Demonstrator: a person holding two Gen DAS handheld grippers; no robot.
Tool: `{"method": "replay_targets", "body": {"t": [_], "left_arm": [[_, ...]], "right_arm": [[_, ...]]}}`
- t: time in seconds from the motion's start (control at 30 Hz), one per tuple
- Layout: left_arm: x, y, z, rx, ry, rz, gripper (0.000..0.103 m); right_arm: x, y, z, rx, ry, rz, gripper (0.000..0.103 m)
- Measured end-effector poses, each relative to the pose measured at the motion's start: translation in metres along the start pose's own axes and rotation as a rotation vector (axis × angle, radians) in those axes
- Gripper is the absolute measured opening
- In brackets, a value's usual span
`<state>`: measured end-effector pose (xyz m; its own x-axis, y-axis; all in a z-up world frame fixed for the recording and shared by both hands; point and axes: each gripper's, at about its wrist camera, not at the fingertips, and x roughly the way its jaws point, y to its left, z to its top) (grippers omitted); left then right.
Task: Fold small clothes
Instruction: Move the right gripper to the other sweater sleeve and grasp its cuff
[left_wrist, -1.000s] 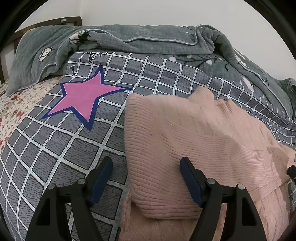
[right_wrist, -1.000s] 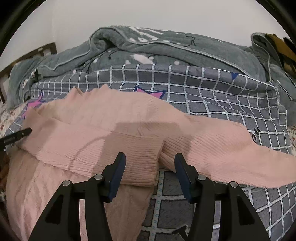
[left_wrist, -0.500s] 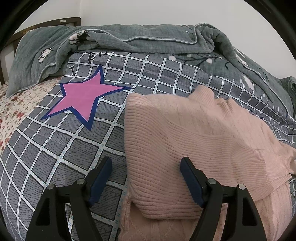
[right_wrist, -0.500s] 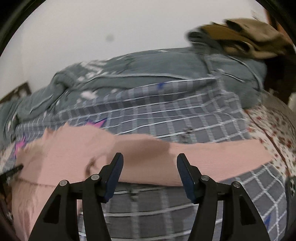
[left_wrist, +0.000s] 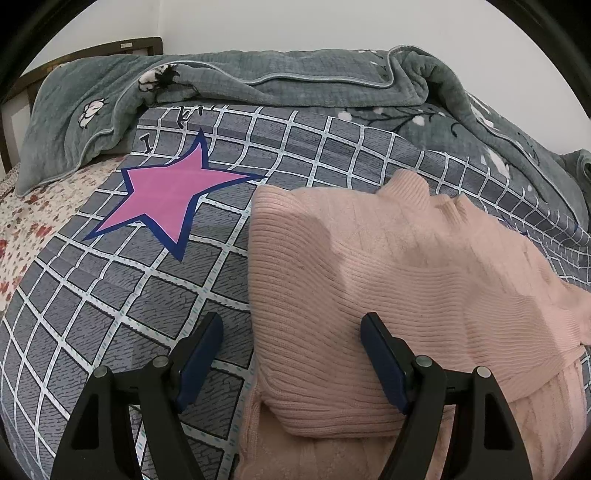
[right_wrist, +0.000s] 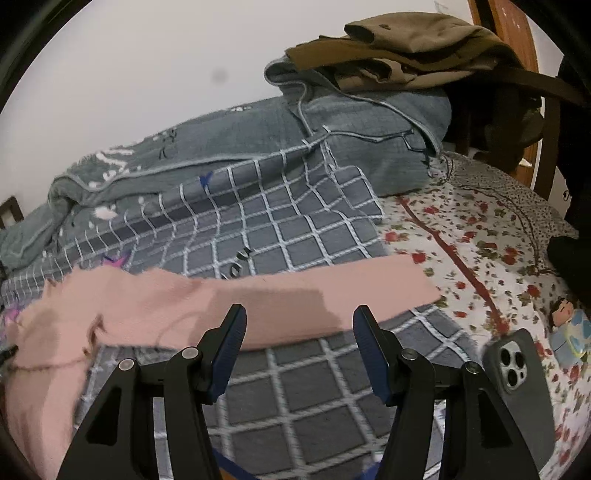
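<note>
Swinging my right tongs (right_wrist: 298, 345) along the pink sweater's (left_wrist: 388, 280) outstretched sleeve (right_wrist: 332, 291) to fold it, both tongs wide open, empty.

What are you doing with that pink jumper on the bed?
A person with a gripper in each hand is folding a pink ribbed knit sweater on the grey checked bedspread. One sleeve is folded across. The left gripper is open over the fold; the right gripper is open near the outstretched other sleeve.

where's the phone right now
In the right wrist view the phone lies camera-side up at the lower right on the flowered sheet, beside a small doll, right of the open right gripper.
</note>
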<state>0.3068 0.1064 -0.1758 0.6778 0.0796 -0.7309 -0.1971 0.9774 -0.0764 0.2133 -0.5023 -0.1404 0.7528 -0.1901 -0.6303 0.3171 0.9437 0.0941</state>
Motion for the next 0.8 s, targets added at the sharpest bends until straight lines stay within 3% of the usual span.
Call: {"method": "replay_targets", "body": {"t": [0.27,0.37,0.8], "left_arm": [[-0.001,-0.002,-0.001,0.006,-0.002,0.017,0.077],[-0.001,-0.002,-0.001,0.006,-0.002,0.017,0.077],[0.001,-0.006,0.000,0.015,0.005,0.031,0.078]], "right_arm": [[0.023,-0.026,-0.008,0.045,0.087,-0.012,0.059],[0.030,-0.031,-0.009,0.076,0.110,0.000,0.053],[0.053,-0.026,0.001,0.098,0.172,0.019,0.050]]}}
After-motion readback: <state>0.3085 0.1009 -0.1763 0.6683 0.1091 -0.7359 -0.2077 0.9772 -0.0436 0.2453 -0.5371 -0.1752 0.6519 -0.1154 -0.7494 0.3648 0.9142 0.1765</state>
